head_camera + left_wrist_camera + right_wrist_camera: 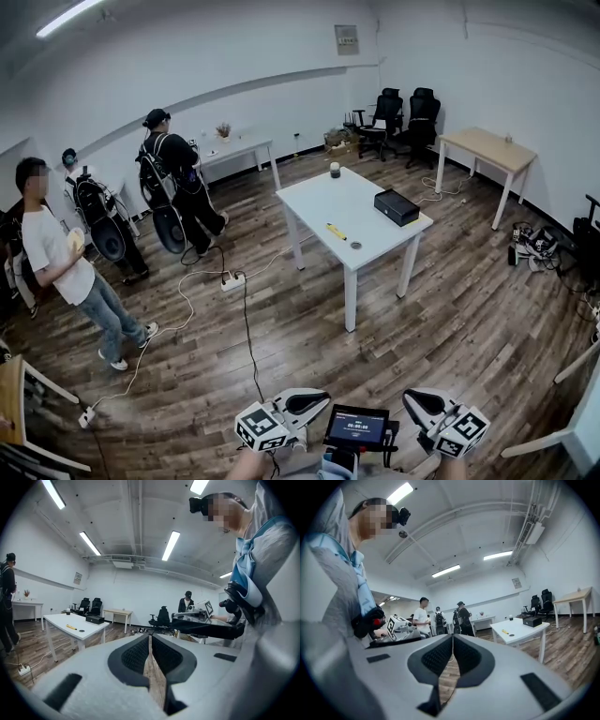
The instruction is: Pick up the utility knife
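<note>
Head view: one utility knife (336, 231) on one table (314, 202); left tool (322, 399) and right tool (410, 397) closed.

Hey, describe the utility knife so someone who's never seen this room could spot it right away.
Find the white table in the middle of the wood-floored room. The utility knife lies flat on its top, apart from the black box. It is the only slim yellow thing there; the small disc beside it is dark and round.
</note>
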`<move>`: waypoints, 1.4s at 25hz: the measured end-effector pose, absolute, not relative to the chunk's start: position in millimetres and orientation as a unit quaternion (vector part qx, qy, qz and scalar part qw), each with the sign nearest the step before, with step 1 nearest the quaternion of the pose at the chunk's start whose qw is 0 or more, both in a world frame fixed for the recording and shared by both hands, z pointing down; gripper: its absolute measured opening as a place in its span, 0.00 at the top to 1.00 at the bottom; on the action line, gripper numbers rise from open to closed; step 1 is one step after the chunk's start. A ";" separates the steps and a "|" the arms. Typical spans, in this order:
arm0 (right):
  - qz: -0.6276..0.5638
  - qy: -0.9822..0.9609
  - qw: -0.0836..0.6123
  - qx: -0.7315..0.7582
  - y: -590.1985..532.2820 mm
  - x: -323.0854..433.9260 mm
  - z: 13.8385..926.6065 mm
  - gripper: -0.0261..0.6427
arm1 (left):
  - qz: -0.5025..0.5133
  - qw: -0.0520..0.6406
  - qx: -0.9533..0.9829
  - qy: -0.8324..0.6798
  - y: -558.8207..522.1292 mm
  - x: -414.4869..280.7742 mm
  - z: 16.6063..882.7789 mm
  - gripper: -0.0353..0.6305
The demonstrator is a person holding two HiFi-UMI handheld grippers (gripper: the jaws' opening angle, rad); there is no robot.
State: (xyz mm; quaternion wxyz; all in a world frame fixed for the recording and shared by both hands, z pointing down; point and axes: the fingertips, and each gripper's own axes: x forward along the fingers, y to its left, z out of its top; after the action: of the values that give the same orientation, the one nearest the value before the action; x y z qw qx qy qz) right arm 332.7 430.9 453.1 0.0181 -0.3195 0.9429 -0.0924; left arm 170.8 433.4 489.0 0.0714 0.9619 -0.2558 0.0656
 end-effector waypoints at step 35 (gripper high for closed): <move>-0.101 0.942 -0.016 -0.319 250.8 118.7 477.5 0.91 | 0.071 0.088 0.958 -0.264 267.3 -53.9 503.4 0.92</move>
State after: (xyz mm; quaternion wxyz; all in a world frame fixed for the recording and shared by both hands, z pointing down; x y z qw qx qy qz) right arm 118.7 250.8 477.5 -0.0157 -0.3188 0.9423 -0.1013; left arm -53.9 267.3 503.4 0.0881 0.9579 -0.2639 0.0711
